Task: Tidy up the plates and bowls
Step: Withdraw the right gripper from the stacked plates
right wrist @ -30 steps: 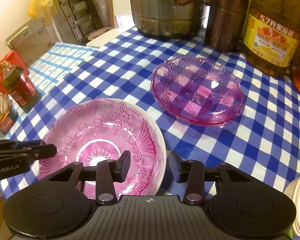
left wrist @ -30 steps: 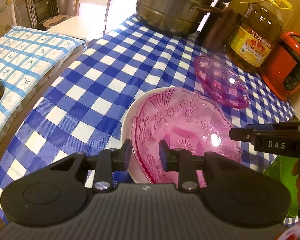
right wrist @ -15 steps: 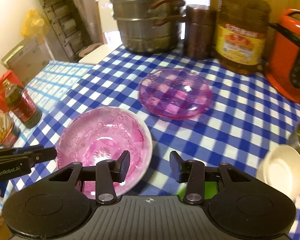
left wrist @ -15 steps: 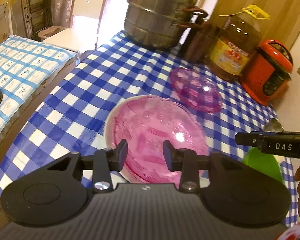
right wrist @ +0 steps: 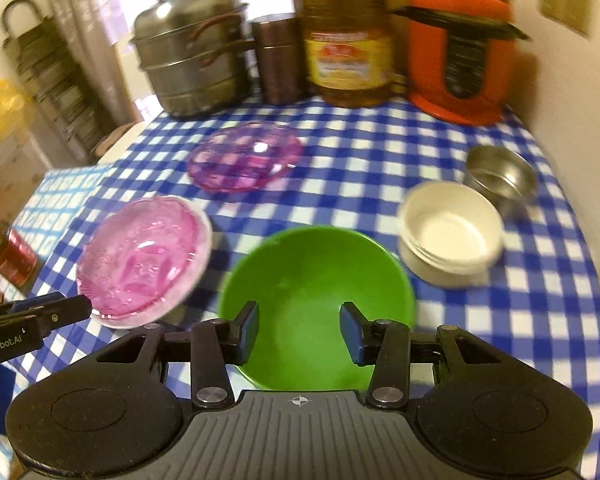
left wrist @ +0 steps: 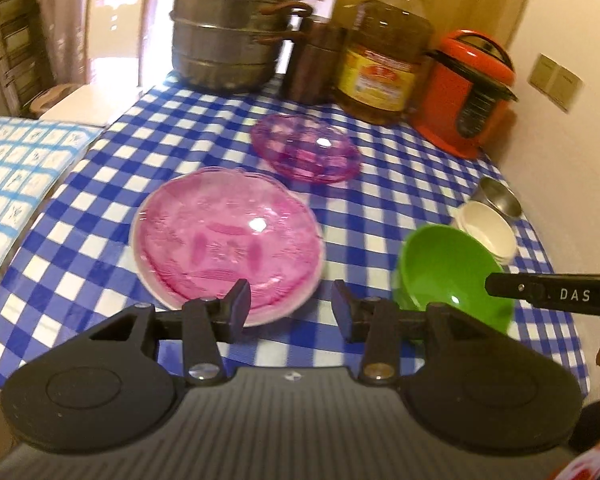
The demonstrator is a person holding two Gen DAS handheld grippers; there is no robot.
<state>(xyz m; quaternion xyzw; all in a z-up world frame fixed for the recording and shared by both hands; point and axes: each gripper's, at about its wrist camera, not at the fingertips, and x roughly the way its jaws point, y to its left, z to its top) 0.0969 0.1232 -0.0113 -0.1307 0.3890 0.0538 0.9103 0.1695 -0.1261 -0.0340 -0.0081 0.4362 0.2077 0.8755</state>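
A pink glass plate (left wrist: 228, 240) lies on a white plate (left wrist: 148, 280) on the checked table; it also shows in the right wrist view (right wrist: 140, 256). A second purple glass plate (left wrist: 306, 148) (right wrist: 246, 158) sits farther back. A green bowl (left wrist: 450, 272) (right wrist: 316, 304) stands at the front right, with stacked white bowls (left wrist: 488, 232) (right wrist: 450, 232) and a steel cup (right wrist: 500, 174) beyond it. My left gripper (left wrist: 290, 308) is open and empty, above the near edge of the pink plate. My right gripper (right wrist: 298, 332) is open and empty over the green bowl.
A steel steamer pot (left wrist: 230, 30), a brown canister (left wrist: 314, 60), an oil bottle (left wrist: 384, 48) and a red cooker (left wrist: 466, 92) line the back of the table. A chair (left wrist: 96, 92) and a second cloth-covered surface (left wrist: 12, 168) stand to the left.
Both grippers have pulled back and up from the pink plate, which stays on the white plate. The right gripper has swung right, so the green bowl and white bowls have come into view.
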